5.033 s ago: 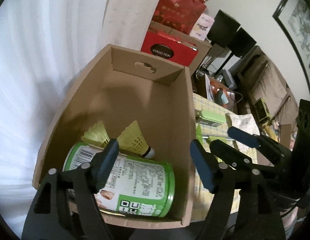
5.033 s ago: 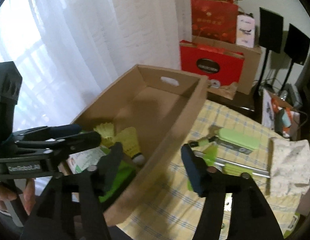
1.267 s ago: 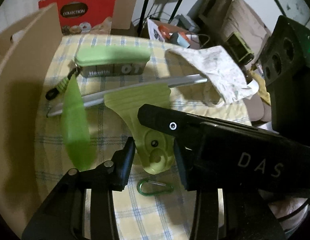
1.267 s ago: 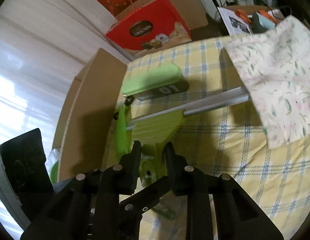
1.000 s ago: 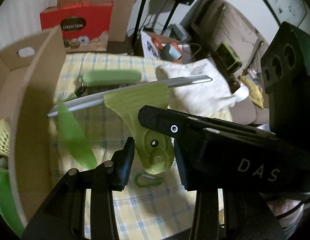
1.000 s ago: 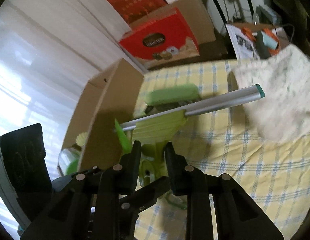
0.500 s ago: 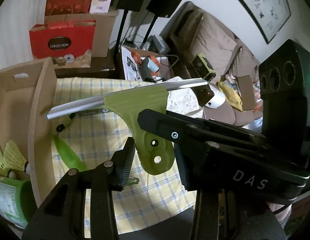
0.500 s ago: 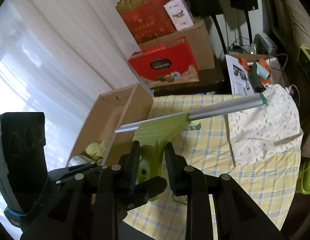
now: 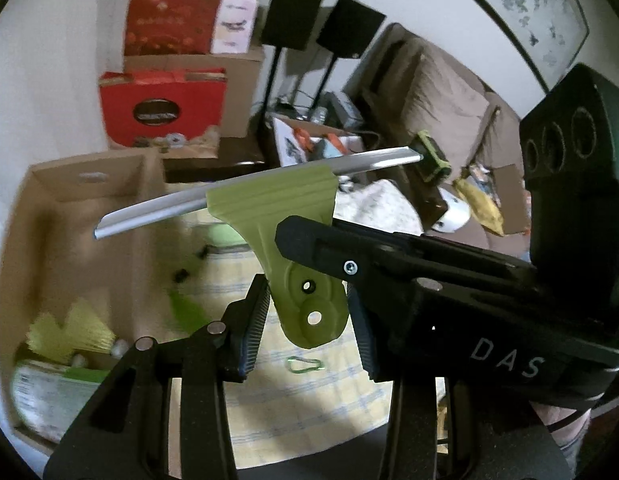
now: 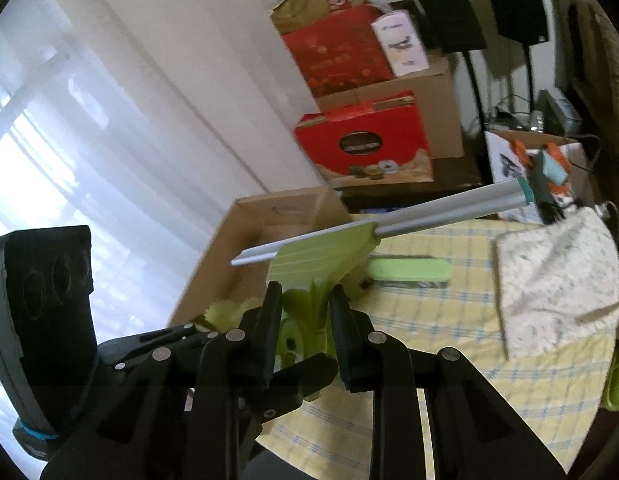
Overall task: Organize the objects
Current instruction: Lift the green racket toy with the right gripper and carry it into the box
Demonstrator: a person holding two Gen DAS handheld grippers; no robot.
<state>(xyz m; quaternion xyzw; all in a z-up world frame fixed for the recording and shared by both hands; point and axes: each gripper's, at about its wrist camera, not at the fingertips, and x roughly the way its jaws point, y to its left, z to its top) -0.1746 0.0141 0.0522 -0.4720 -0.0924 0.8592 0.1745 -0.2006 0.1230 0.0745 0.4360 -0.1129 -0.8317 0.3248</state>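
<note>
Centre of both wrist views: green squeegee (image 9: pixel 305 300) lifted clear of counter (image 10: pixel 449 344), metal blade bar running from middle left up toward upper right. Left gripper (image 9: pixel 305 320) with jaws either side of rounded handle end, left pad touching handle, right pad just beside it; firm pinch or bare contact on that side cannot be told. Right gripper (image 10: pixel 305 320) with jaws pinching narrow handle neck, both pads pressed against green plastic. Right gripper body crossing right half of left view, tip laid over handle. Left gripper body at lower left of right view. Below squeegee in left view: small green carabiner (image 9: pixel 305 365) lying on yellow checked cloth. Left of frame in left view: open cardboard box (image 9: pixel 89 208), holding yellow shuttlecocks (image 9: pixel 69 332) and green-labelled can (image 9: pixel 49 396) lying on its side at lower left. Right view, right of centre: green case (image 10: pixel 409 271) flat on counter, just behind squeegee head. Further right: floral cloth (image 10: pixel 557 280) draped over counter edge. Upper centre, behind counter: red gift box (image 10: pixel 365 142) stacked among brown cartons; two black speakers (image 10: pixel 481 8) on stands at upper right. Background blurred in both views.
</note>
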